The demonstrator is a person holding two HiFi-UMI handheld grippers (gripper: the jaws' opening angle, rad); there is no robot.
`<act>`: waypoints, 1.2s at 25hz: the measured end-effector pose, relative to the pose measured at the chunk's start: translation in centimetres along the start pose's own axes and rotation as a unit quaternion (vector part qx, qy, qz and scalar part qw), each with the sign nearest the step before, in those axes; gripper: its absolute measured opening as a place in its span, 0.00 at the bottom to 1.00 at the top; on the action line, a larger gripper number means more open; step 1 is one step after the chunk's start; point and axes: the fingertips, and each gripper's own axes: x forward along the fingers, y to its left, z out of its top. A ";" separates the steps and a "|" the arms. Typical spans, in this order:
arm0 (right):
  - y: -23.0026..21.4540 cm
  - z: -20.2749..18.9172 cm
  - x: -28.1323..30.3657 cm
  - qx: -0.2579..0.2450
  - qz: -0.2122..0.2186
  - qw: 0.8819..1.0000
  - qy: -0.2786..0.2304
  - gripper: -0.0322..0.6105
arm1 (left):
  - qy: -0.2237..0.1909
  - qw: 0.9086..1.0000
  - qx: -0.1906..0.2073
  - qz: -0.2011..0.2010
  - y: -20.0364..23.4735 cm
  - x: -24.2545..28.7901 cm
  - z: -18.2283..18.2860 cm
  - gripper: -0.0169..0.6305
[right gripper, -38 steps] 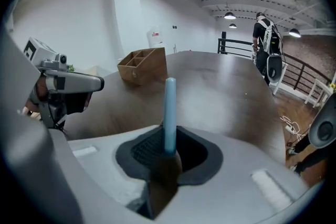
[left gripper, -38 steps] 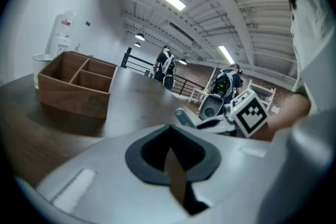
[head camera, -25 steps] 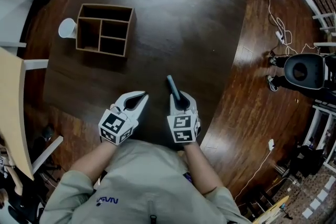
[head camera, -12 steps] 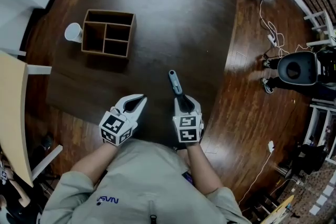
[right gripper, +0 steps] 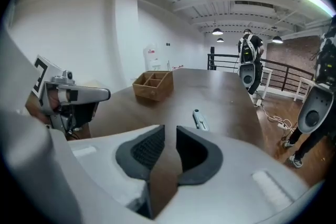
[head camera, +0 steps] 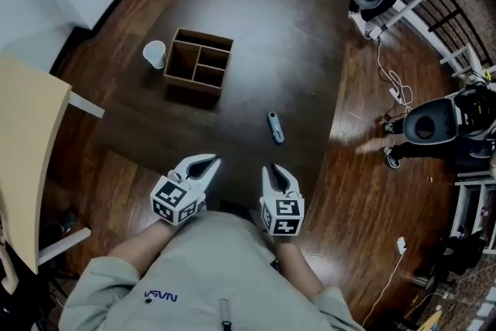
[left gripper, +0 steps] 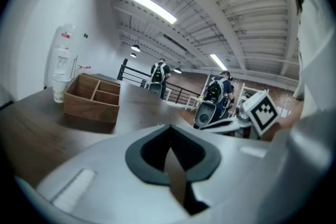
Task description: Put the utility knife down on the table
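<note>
Okay, knife (head camera: 275, 127) is down on table (head camera: 256, 35), twelve o'clock of my right gripper (head camera: 280, 176), whose empty jaws just narrowed but still gape; left gripper (head camera: 208, 161) clenched empty; next I'd only retreat.

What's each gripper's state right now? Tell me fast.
Left gripper: jaws shut, empty.
Right gripper: open, jaws just closing a little, nothing between them; utility knife lies apart on the table.
</note>
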 end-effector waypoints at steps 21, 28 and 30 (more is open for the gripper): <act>7.1 -0.4 -19.6 0.023 -0.010 0.987 -0.157 0.05 | -0.069 0.996 0.010 -0.064 -12.6 -11.6 -1.4 0.03; 7.9 -5.2 -27.0 0.041 0.010 0.981 -0.187 0.05 | -0.057 0.988 0.085 -0.116 -24.3 -12.9 -4.3 0.03; 8.5 -7.0 -28.2 0.041 0.018 0.981 -0.186 0.05 | -0.046 0.988 0.101 -0.109 -26.1 -14.2 -5.9 0.03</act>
